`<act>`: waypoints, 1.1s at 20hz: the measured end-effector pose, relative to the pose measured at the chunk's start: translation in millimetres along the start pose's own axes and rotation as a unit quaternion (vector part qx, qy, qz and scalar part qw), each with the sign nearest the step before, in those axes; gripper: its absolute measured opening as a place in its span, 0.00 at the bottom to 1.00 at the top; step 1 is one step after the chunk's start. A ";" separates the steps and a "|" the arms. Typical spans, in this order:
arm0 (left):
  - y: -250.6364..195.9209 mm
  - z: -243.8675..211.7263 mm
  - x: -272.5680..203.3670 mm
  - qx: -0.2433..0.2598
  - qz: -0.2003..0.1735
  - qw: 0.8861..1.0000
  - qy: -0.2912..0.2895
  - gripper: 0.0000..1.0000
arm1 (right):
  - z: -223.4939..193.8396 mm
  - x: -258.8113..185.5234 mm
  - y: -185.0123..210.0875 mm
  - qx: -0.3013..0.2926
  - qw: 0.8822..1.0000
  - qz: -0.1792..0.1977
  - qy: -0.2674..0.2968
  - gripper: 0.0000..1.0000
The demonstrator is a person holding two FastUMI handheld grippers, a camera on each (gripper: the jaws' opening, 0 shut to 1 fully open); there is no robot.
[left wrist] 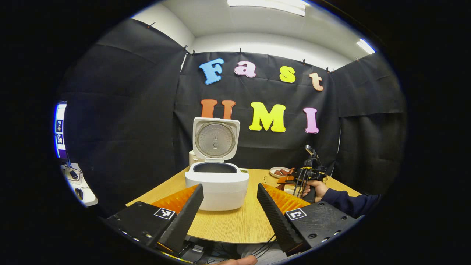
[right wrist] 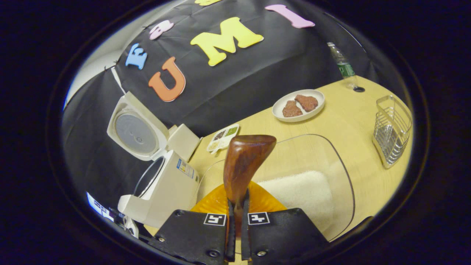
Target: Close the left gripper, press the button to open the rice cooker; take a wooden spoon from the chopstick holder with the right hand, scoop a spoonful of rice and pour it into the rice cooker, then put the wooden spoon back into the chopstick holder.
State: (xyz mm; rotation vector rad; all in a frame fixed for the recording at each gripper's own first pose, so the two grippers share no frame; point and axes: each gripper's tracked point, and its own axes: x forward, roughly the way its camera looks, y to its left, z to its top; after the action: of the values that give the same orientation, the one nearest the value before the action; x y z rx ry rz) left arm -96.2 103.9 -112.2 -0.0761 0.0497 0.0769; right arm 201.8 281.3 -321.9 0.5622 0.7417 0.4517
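The rice cooker (left wrist: 217, 184) stood on the table (left wrist: 235, 224) with its lid raised. The left gripper (left wrist: 230, 215) faced it, jaws apart and holding nothing. The right gripper (right wrist: 237, 221) had its jaws clamped on the handle of the wooden spoon (right wrist: 244, 162), above the clear bowl of rice (right wrist: 301, 191). The wire chopstick holder (right wrist: 392, 132) stood well apart, near a plate (right wrist: 298, 105).

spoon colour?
Dark reddish-brown wood; the wooden spoon shows best in the right gripper view.
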 end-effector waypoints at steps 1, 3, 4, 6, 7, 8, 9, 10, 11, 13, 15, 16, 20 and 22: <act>-0.4 -1.8 1.2 -0.001 0.000 1.000 0.002 0.93 | 3.7 -3.2 2.6 0.007 1.000 0.009 -0.004 0.08; -2.3 -2.2 0.5 0.001 -0.002 1.000 0.004 0.93 | 14.4 -9.7 -1.9 0.039 0.999 0.015 -0.023 0.08; -2.8 -2.3 -0.5 0.004 -0.004 1.000 0.004 0.93 | 20.1 -13.4 -4.8 0.051 0.998 0.017 -0.032 0.08; -6.4 -0.3 -0.6 0.011 -0.008 1.000 0.000 0.93 | 30.5 -24.9 -11.6 0.070 0.996 0.016 -0.053 0.08; -8.9 1.4 -0.5 0.013 -0.009 1.000 -0.001 0.93 | 36.3 -31.4 -16.4 0.082 0.994 0.018 -0.063 0.08; -10.5 1.9 -1.1 0.015 -0.012 1.000 -0.002 0.93 | 42.5 -35.5 -20.4 0.095 0.993 0.023 -0.072 0.08; -12.3 3.1 -0.6 0.016 -0.013 1.000 -0.002 0.93 | 48.5 -40.2 -25.2 0.113 0.990 0.029 -0.081 0.08; -13.3 2.9 -0.9 0.017 -0.013 1.000 -0.003 0.93 | 53.4 -44.5 -29.1 0.136 0.986 0.036 -0.087 0.08; -13.5 2.8 -2.2 0.016 -0.013 1.000 -0.002 0.93 | 58.1 -49.4 -30.9 0.159 0.982 0.050 -0.093 0.08; -16.1 5.6 -4.2 0.011 -0.018 1.000 -0.008 0.93 | 70.8 -58.1 -27.6 0.202 0.971 0.079 -0.099 0.08; -18.6 4.3 -3.0 0.007 -0.024 1.000 -0.007 0.93 | 90.0 -74.2 -20.0 0.240 0.958 0.107 -0.110 0.08; -17.3 3.6 -2.2 0.007 -0.022 1.000 -0.006 0.93 | 98.8 -81.3 -16.8 0.260 0.951 0.121 -0.114 0.08; -17.6 8.7 -6.5 0.007 -0.022 1.000 -0.012 0.93 | 121.9 -108.0 7.0 0.358 0.908 0.184 -0.119 0.07; -14.6 10.0 -15.6 0.004 -0.018 1.000 -0.019 0.93 | 121.7 -113.5 18.7 0.348 0.912 0.185 -0.114 0.08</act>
State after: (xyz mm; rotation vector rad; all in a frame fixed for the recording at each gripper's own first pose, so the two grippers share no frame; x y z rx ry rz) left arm -110.1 89.0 -100.4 -0.0673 0.0101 0.0423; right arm 213.1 193.1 -180.0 1.4211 0.5562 0.4528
